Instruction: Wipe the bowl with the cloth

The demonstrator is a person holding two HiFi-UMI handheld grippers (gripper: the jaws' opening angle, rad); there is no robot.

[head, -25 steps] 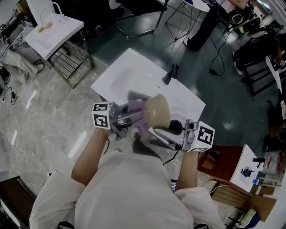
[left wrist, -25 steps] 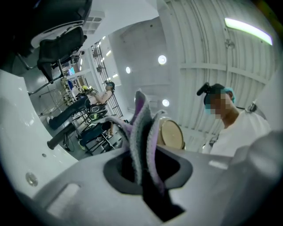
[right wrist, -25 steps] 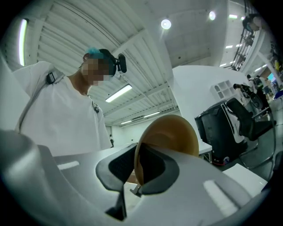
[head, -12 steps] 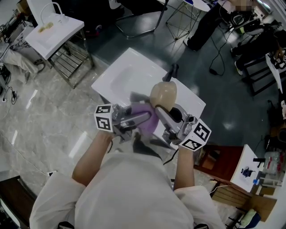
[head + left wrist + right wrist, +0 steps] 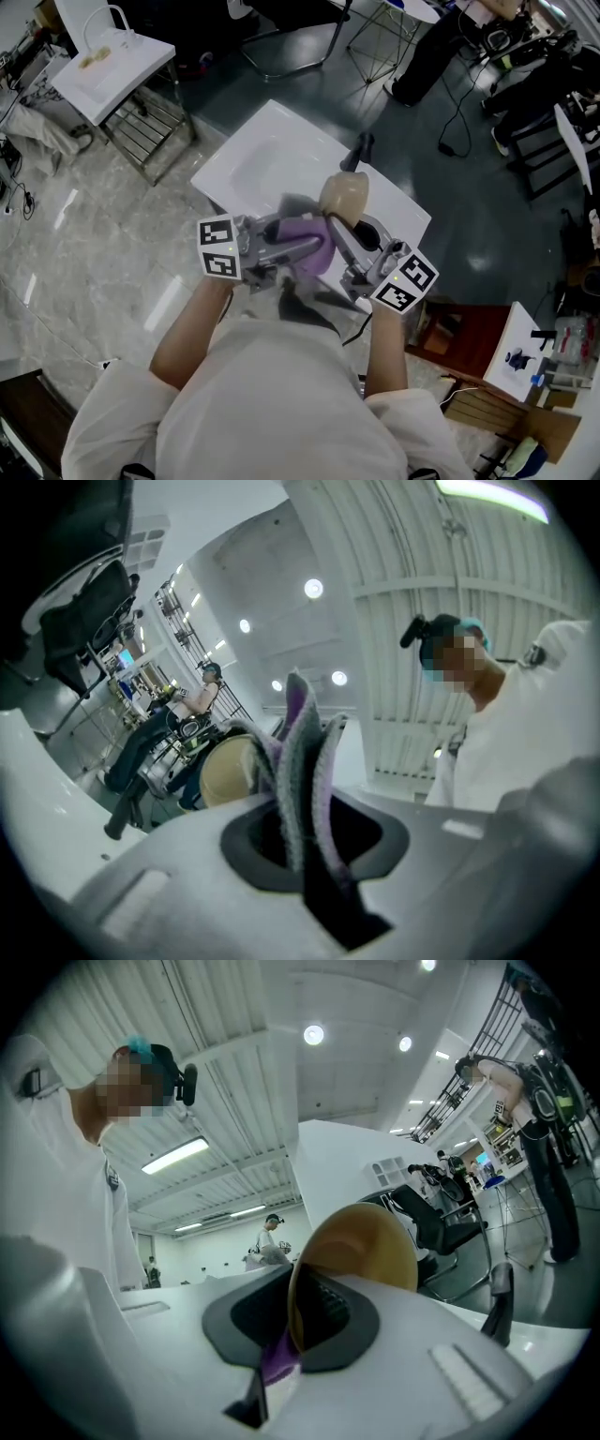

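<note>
Over the white sink [image 5: 253, 155] I hold a tan bowl [image 5: 343, 197] by its rim in my right gripper [image 5: 336, 223], jaws shut on the rim; the right gripper view shows the bowl [image 5: 361, 1246] standing on edge between the pads. My left gripper [image 5: 305, 246] is shut on a purple cloth [image 5: 309, 244]. In the left gripper view the folded cloth [image 5: 305, 761] sticks up from the jaws, and the bowl [image 5: 230, 771] lies just left of it. The cloth touches the bowl's lower side.
A black faucet [image 5: 356, 155] rises at the sink's far right edge. A second white basin on a metal rack [image 5: 112, 66] stands far left. Chairs, cables and a person's legs [image 5: 427, 56] fill the back; a red cabinet [image 5: 469, 342] stands at the right.
The bowl has swung up and away from me, toward the faucet, with my right gripper turning under it. The left gripper and cloth shifted slightly right, staying against the bowl.
</note>
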